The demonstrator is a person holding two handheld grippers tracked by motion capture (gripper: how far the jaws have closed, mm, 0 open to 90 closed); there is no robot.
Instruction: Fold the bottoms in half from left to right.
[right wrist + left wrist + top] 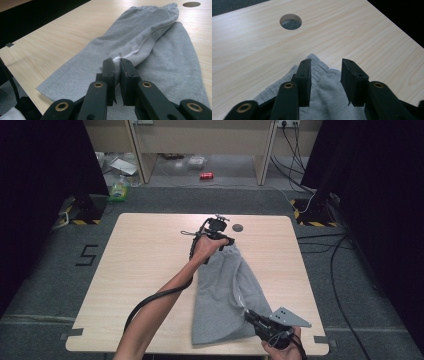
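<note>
Nearest, at the table's front edge: right gripper [252, 318], held in the right hand [282, 345], jaws pinched on a raised fold of the grey garment [225, 290], a thin white edge of cloth caught between them [116, 59]

Grey three-cornered plate [289, 317] on top of that gripper, tilted toward the table's right side

Just beyond: grey garment spread flat on the light wooden table [145, 270], wide at the near end, narrowing toward the far end; upper layer lifted into a ridge that runs from the pinched fold up to the ribbed band, a lower layer flat beneath and to the side [175, 57]

Farther up the cloth: left forearm [165, 295] stretched diagonally across the table, black cable [150, 301] looping beneath it

At the garment's far, narrow end: left gripper [222, 240] in the left hand [205, 247], jaws spread, one on either side of the ribbed band [318, 66], cloth bunched below and between them, not clamped

Past the band: round hole [237, 227] in the tabletop, well apart from the cloth

Beyond the table: grey carpet, a red can [206, 175] on the floor by pale wooden furniture, black cables at the right
</note>
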